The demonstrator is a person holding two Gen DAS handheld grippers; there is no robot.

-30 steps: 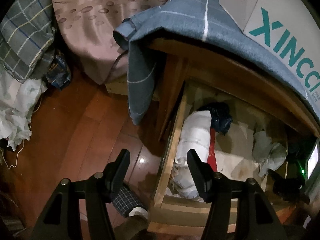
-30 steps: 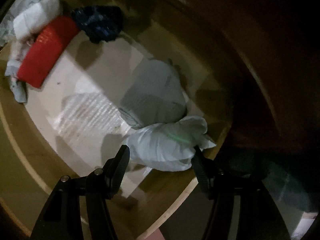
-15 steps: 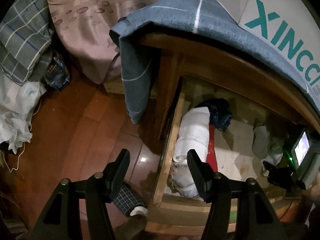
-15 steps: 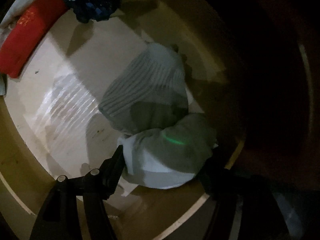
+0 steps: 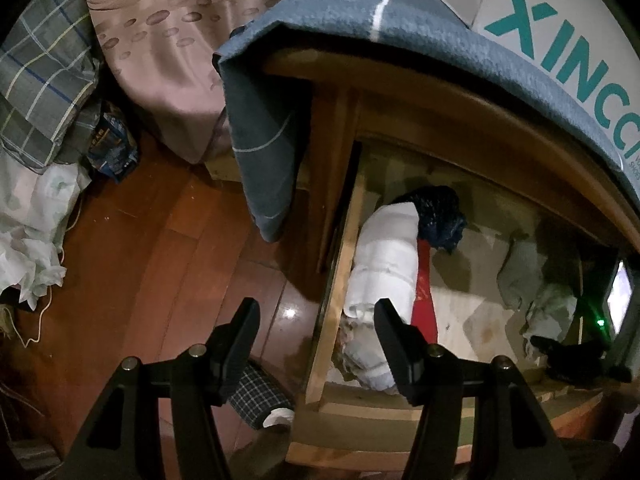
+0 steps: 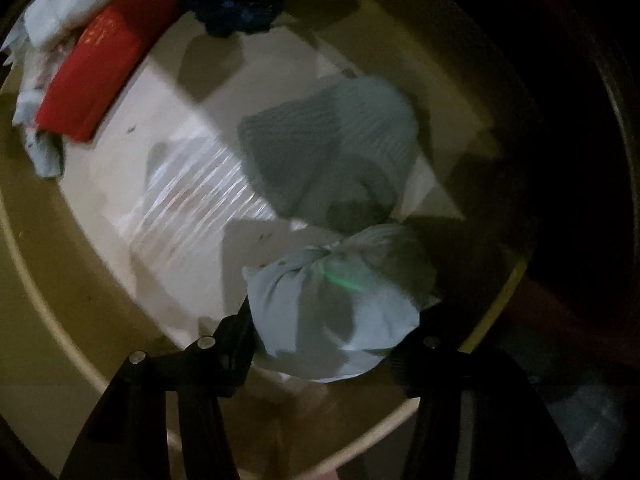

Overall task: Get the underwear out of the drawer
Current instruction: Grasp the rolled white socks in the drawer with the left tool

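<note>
The wooden drawer [image 5: 340,280] stands pulled open. Inside at the right lie a pale blue bundled underwear [image 6: 340,312] and a grey ribbed piece [image 6: 332,152] behind it. My right gripper [image 6: 336,328] sits low in the drawer with its fingers on both sides of the pale blue bundle, which bulges and bunches between them. The same bundle shows in the left wrist view [image 5: 548,312] beside the right gripper's body. My left gripper [image 5: 316,320] is open and empty, held above the drawer's left wall and the floor.
A white roll [image 5: 384,264], a red folded item [image 5: 424,300] and a dark blue cloth [image 5: 440,216] lie at the drawer's left. A blue-grey cloth [image 5: 260,128] hangs over the cabinet top. A white box [image 5: 560,40] sits on it. Bedding and clutter lie on the wooden floor [image 5: 140,240].
My right gripper has gone down around the pale blue bundle and closed in on it; the bundle now bunches up between the fingers. My left gripper has stayed open, shifting slightly.
</note>
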